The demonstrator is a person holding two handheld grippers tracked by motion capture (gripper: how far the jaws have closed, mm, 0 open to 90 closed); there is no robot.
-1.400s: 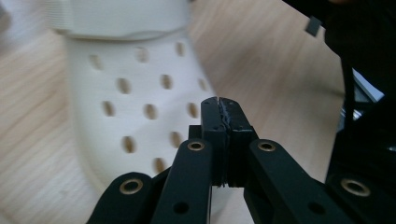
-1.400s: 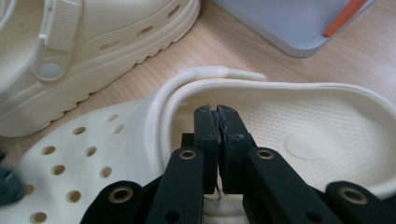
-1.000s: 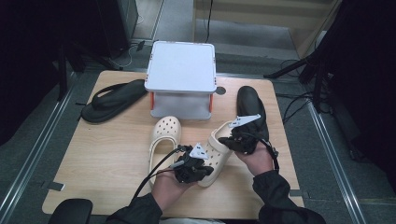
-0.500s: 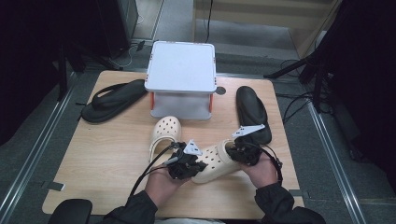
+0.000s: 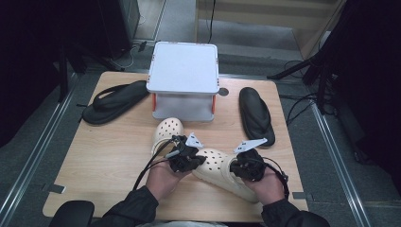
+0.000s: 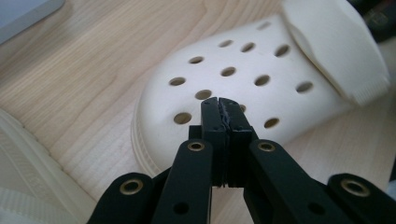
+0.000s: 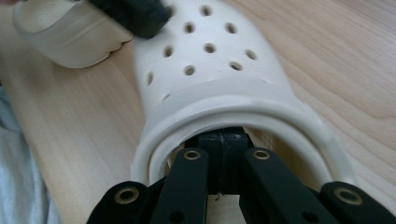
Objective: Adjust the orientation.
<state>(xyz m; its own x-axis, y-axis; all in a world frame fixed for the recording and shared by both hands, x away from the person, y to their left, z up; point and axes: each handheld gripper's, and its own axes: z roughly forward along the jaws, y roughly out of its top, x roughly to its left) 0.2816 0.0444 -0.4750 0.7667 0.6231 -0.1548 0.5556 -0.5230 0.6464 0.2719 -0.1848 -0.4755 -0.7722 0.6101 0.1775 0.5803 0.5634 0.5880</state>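
The left gripper [image 5: 189,158], jaws pressed together on nothing, rests its tips at the toe of the cream clog [image 5: 222,170]. This clog is perforated with round holes, has a ribbed sole edge and a heel strap, and lies on the bench [image 5: 108,156] in front of the grey box [image 5: 184,80]. The right gripper [image 7: 223,140], jaws together, reaches into its heel opening.

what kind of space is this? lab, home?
Probably a lab or recording setup, not a home: a bare wooden table framed by metal floor rails, loose cables on grey floor, stand legs at right, shoes laid out as props.
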